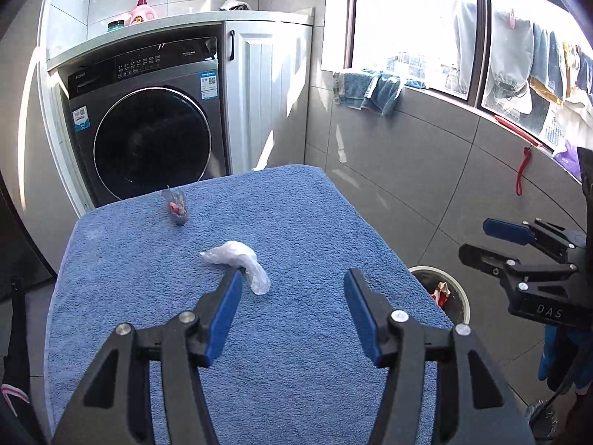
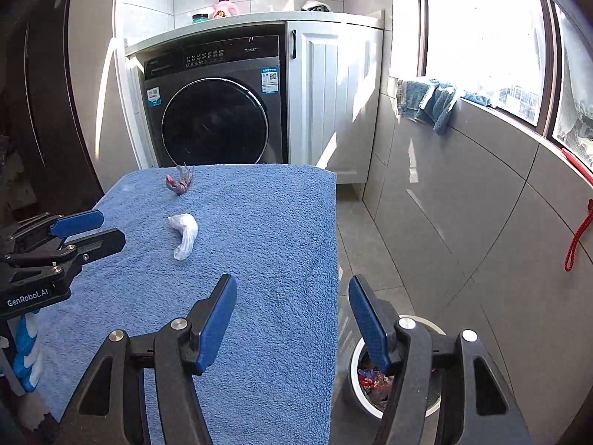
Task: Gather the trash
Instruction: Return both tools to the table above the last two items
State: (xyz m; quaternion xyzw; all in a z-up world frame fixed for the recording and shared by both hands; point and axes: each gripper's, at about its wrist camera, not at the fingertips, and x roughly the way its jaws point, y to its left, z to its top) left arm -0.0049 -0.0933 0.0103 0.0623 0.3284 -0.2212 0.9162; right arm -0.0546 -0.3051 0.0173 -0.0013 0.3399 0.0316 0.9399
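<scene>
A crumpled white plastic bag (image 1: 239, 261) (image 2: 183, 233) lies mid-table on the blue towel (image 1: 296, 222) (image 2: 267, 222). Farther back sits a clear wrapper with red bits (image 1: 176, 207) (image 2: 179, 181). My left gripper (image 1: 292, 283) hovers open over the towel, nothing between its blue pads, the white bag just beyond its left fingertip. My right gripper (image 2: 292, 289) is open and empty above the table's right edge; it shows from the side (image 1: 478, 239) in the left wrist view. A round bin (image 1: 457, 296) (image 2: 355, 371) holding trash stands on the floor right of the table.
A front-loading washing machine (image 1: 148, 129) (image 2: 215, 118) under a counter and a white cabinet (image 2: 333, 104) stand behind the table. A grey tiled wall with a window sill, blue cloths (image 1: 367, 91) and a hanging red cord (image 1: 522, 170) runs along the right.
</scene>
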